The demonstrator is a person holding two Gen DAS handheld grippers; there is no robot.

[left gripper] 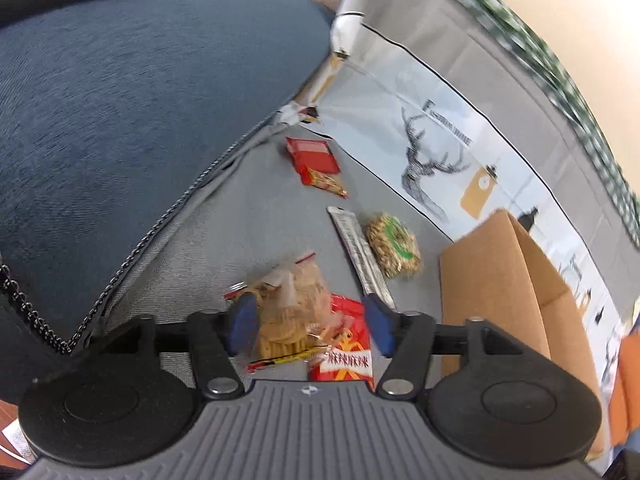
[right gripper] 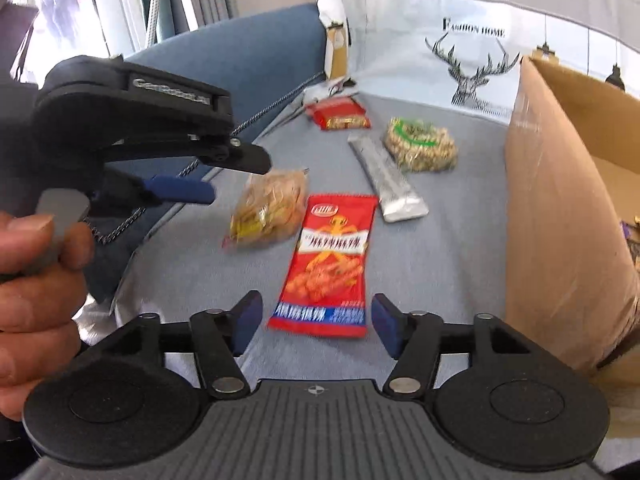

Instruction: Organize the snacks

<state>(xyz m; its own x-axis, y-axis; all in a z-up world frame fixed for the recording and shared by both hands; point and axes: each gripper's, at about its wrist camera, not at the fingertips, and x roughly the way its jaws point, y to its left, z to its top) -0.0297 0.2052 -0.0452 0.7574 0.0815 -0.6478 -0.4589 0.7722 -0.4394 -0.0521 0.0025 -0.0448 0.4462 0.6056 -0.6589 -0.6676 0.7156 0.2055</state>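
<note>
Several snacks lie on a grey sofa seat [right gripper: 460,240]. My left gripper [left gripper: 310,322] is open, hovering just above a clear bag of crackers [left gripper: 292,304] and a red snack packet [left gripper: 346,346]. My right gripper [right gripper: 316,326] is open, its jaws on either side of the near end of the red packet [right gripper: 328,264], above it. The cracker bag [right gripper: 268,210] lies left of the packet, below the left gripper [right gripper: 188,176]. Farther back lie a silver bar [right gripper: 386,180], a round nut bag [right gripper: 420,144] and a small red packet [right gripper: 338,114].
An open cardboard box [right gripper: 560,216] stands on the seat at the right; it also shows in the left wrist view [left gripper: 492,280]. A blue cushion [left gripper: 140,100] with a chain fills the left. A deer-print cloth [right gripper: 472,64] covers the sofa back.
</note>
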